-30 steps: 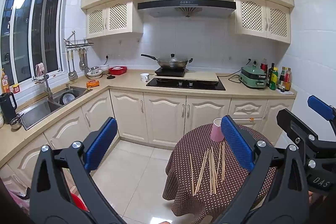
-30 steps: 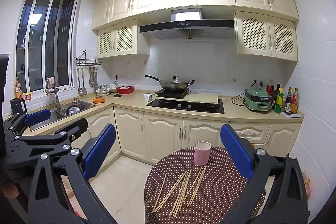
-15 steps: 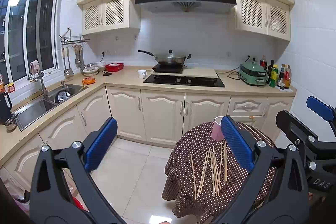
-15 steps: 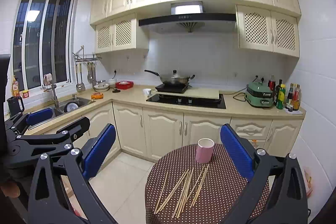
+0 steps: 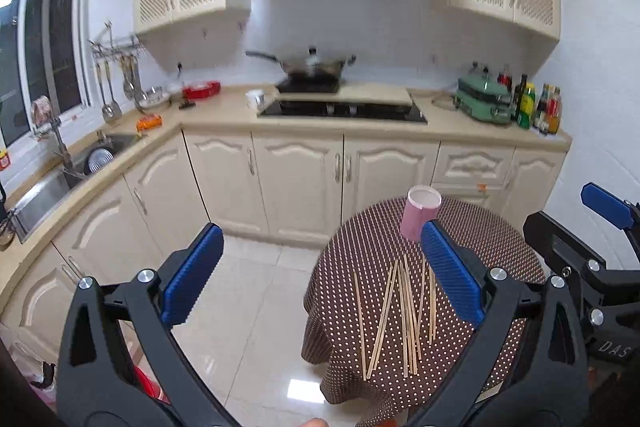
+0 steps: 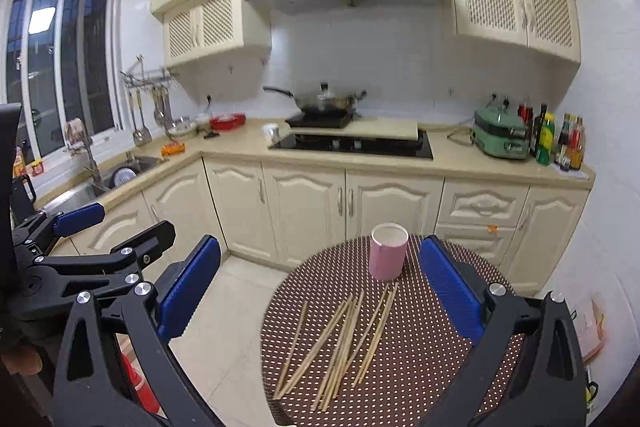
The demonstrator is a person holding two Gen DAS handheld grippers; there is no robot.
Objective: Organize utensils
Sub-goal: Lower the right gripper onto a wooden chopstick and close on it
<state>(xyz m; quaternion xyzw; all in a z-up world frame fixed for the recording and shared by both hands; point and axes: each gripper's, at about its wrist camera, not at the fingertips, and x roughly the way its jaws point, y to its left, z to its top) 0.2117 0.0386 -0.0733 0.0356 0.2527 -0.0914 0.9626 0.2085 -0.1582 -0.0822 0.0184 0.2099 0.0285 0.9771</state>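
Note:
Several wooden chopsticks [image 5: 400, 311] lie loose on a small round table with a brown dotted cloth [image 5: 492, 239]. A pink cup [image 5: 421, 213] stands upright behind them. The chopsticks [image 6: 340, 339], cup [image 6: 388, 257] and cloth [image 6: 420, 367] also show in the right wrist view. My left gripper [image 5: 320, 267] is open and empty, held above and to the left of the table. My right gripper [image 6: 320, 279] is open and empty, above the table's near side. Each gripper appears at the edge of the other's view.
Cream kitchen cabinets [image 5: 304, 179] run behind the table, with a stove and wok [image 5: 316, 67], a green appliance [image 5: 484, 99] and bottles [image 5: 536, 103] on the counter. A sink [image 5: 52, 183] is at the left. A tiled floor [image 5: 248, 307] lies left of the table.
Both grippers have tilted down and moved closer to the table; the chopsticks and cup appear larger and lower. Both stay open and empty.

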